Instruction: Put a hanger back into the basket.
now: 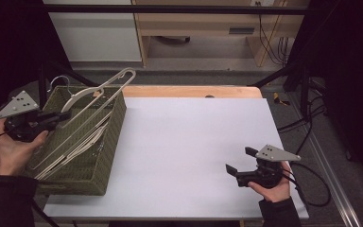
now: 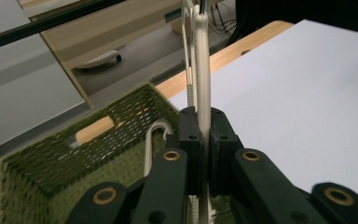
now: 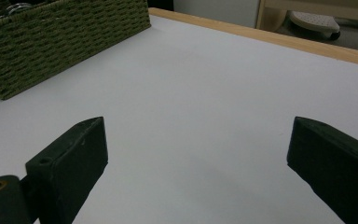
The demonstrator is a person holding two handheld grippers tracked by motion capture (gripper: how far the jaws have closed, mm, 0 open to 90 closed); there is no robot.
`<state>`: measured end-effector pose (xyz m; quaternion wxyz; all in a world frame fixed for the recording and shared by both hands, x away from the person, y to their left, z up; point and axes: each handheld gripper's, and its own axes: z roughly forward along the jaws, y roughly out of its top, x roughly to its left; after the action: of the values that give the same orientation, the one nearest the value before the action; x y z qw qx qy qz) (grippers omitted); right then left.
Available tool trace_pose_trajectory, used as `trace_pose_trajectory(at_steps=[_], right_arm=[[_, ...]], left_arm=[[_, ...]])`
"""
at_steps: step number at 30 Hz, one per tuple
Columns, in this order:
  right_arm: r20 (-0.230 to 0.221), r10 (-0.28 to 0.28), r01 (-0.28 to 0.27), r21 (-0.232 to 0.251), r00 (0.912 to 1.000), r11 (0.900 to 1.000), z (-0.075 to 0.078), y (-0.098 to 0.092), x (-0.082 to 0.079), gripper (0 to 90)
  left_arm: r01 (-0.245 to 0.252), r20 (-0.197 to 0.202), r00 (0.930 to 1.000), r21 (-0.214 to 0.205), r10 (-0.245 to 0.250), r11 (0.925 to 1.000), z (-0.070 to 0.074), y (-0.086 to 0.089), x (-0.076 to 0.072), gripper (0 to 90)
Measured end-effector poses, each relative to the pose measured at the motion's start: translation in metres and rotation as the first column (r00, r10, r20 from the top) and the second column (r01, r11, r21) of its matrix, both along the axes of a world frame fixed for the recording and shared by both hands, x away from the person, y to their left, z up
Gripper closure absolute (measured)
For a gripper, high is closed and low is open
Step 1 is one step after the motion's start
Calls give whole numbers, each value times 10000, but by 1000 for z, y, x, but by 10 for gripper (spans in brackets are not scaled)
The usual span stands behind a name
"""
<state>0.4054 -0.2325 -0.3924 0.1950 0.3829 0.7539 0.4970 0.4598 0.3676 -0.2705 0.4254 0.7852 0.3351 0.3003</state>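
A cream hanger [image 1: 105, 88] rises slanted out of the green woven basket [image 1: 71, 182] at the table's left edge. My left gripper [image 1: 64, 115] is shut on one of its thin bars, above the basket's left side. In the left gripper view the hanger [image 2: 203, 60] runs straight up from between the closed pads of the left gripper [image 2: 203, 116], with the basket [image 2: 42, 163] below. More pale hangers [image 1: 80, 146] lie inside the basket. My right gripper [image 1: 240, 160] stands open and holds nothing, low over the white table top [image 1: 189, 151] at the near right; its jaws are far apart in the right gripper view [image 3: 198, 154].
The basket [image 3: 51, 42] sits far left in the right gripper view. A bare wooden strip [image 1: 194, 91] runs along the table's far edge. Black frame bars and cables stand around the table; cabinets stand behind it.
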Motion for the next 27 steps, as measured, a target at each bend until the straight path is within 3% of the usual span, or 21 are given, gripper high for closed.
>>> trace_pose_trajectory(at_steps=[16, 27], right_arm=[[-35, 127, -128, -136, 9999, 9998, -2, 1, 1, 65], [-112, 113, -115, -153, 9999, 9998, -3, 3, 1, 68]], left_arm=[[-1071, -673, 9916, 489, 1102, 9931, -32, 44, 16, 859], [-1155, -1144, 9853, 990, 1266, 9884, -61, 41, 21, 856]])
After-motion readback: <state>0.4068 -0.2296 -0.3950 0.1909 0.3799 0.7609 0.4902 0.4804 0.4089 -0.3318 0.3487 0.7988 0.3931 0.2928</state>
